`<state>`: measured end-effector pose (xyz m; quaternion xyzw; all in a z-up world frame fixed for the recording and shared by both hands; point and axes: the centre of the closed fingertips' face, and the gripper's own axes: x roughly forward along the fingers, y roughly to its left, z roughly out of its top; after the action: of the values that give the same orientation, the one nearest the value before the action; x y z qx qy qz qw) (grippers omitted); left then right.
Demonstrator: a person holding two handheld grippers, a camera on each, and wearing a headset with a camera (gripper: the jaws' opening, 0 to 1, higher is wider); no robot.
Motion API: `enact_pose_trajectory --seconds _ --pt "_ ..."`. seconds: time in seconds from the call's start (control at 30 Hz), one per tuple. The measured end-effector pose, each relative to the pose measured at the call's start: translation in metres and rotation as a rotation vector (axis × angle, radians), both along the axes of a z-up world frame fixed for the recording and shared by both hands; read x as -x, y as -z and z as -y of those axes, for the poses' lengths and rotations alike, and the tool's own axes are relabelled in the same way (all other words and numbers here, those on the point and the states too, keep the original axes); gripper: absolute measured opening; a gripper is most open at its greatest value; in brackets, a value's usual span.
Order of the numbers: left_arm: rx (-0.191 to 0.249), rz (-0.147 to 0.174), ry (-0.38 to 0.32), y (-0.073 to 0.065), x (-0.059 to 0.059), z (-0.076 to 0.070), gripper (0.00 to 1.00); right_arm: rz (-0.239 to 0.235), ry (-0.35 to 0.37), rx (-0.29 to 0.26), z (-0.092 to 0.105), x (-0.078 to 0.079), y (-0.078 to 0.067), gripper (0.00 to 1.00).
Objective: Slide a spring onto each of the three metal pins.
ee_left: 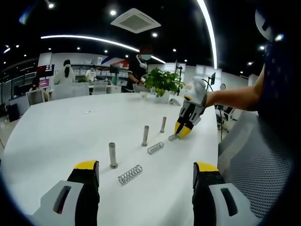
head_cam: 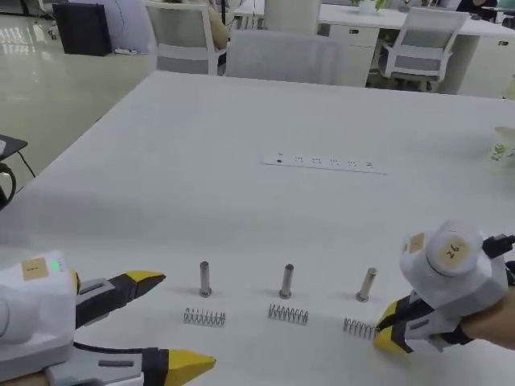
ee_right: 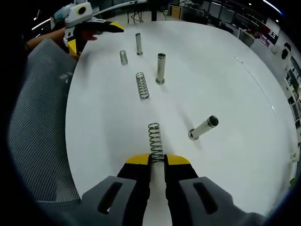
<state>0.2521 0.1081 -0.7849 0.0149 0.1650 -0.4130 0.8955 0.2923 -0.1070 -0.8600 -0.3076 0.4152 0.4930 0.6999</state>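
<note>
Three metal pins stand in a row on the white table [head_cam: 265, 209]: left pin [head_cam: 205, 278], middle pin [head_cam: 286, 281], right pin [head_cam: 366, 285]. A spring lies in front of each: left spring [head_cam: 203, 318], middle spring [head_cam: 288, 314], right spring [head_cam: 356, 326]. My right gripper [head_cam: 389, 331] is low on the table, shut on the near end of the right spring [ee_right: 154, 139], beside the right pin [ee_right: 203, 127]. My left gripper [head_cam: 173, 322] stays open and empty left of the left spring [ee_left: 130, 174]; its own view has the jaws wide apart [ee_left: 146, 168].
A strip of sockets [head_cam: 322, 162] is set into the table's middle. Office chairs [head_cam: 282, 56] and desks stand beyond the far edge. A cup [head_cam: 503, 149] sits at the right edge. A mesh chair back [ee_right: 37, 141] is close to my side.
</note>
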Motion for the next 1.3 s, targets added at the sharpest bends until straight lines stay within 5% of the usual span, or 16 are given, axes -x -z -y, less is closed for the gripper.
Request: enact_pose_trajectory --seconds 0.57,1.3 --pt "0.004 0.007 0.007 -0.003 0.001 0.001 0.77 -0.006 0.016 -0.005 -0.001 0.004 -0.011 0.07" --pt "0.012 0.055 0.083 -0.026 0.006 0.020 0.70 0.044 -0.075 -0.027 -0.030 0.017 -0.059 0.07"
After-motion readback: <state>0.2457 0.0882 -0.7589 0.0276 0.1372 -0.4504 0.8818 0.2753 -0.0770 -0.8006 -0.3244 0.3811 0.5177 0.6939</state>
